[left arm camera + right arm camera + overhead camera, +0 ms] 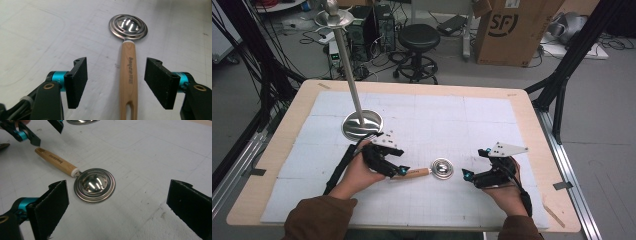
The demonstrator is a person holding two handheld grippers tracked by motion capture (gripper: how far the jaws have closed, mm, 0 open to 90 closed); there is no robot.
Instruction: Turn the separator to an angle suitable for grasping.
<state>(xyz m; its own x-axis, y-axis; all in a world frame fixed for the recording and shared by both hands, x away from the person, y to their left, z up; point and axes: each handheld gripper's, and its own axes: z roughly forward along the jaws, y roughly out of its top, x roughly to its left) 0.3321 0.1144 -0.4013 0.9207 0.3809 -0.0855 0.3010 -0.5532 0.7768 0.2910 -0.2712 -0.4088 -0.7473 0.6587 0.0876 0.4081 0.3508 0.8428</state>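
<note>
A small ladle-like scoop lies flat on the white mat, with a round steel bowl [443, 168] and a light wooden handle [414, 173]. My left gripper [404, 171] is open, its jaws standing either side of the handle [128, 80] without touching it; the steel bowl [128, 26] lies straight ahead. My right gripper [467, 175] is open too, just right of the bowl [95, 185], with nothing between its jaws. In the right gripper view the wooden handle [56, 161] runs toward the left gripper [45, 133].
A steel stand with a round base [361, 124] and a tall pole [346, 60] stands on the mat behind my left hand. The wooden table edge [532, 120] frames the white mat [452, 120]. A stool [418, 40] and a cardboard box [512, 27] sit beyond the table.
</note>
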